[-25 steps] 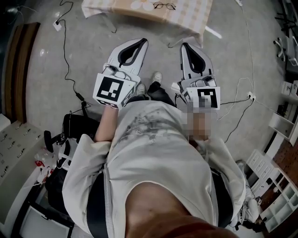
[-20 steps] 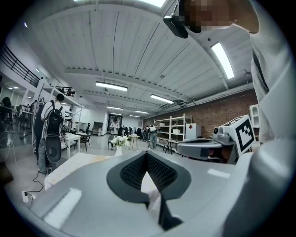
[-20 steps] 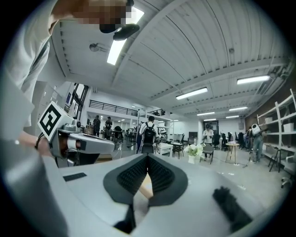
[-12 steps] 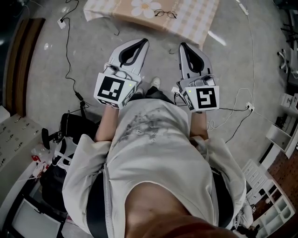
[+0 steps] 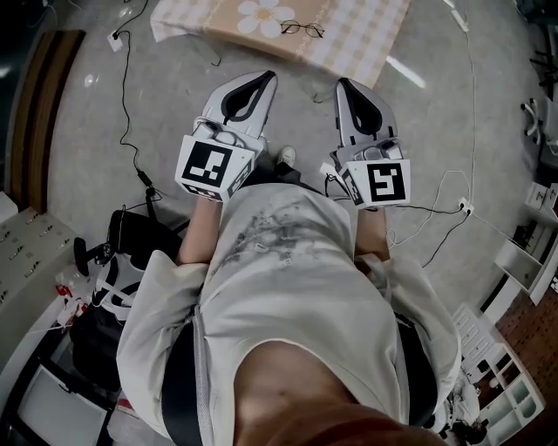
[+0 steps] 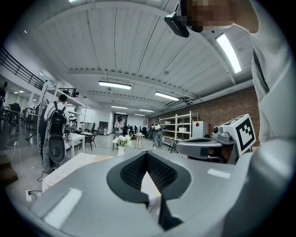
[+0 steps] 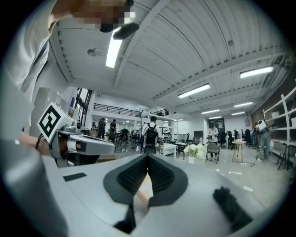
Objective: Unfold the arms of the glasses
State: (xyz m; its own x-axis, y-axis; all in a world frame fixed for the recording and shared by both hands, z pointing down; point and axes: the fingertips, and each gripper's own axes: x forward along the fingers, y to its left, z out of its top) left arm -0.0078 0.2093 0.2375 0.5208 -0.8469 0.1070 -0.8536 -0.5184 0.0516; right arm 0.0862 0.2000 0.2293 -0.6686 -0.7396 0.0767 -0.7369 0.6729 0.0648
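Observation:
The glasses (image 5: 302, 29), thin dark frames, lie on a table with a checked cloth (image 5: 366, 35) at the top of the head view, beside a daisy print (image 5: 261, 16). Whether their arms are folded is too small to tell. My left gripper (image 5: 264, 78) and right gripper (image 5: 343, 85) are held side by side above the floor, short of the table, pointing towards it. Both are shut with nothing between the pads. In the left gripper view the jaws (image 6: 147, 153) meet in front of the pale table top (image 6: 78, 162). The right gripper (image 7: 148, 156) looks the same.
Cables (image 5: 126, 104) and a power strip (image 5: 113, 39) lie on the concrete floor at left. A black wheeled cart (image 5: 131, 239) stands at my left and white shelves (image 5: 523, 253) at right. A vase of white flowers (image 6: 121, 141) and a person with a backpack (image 6: 58, 115) are ahead.
The table and glasses have come further into the head view as I walk towards them. Both grippers keep their pose and stay shut.

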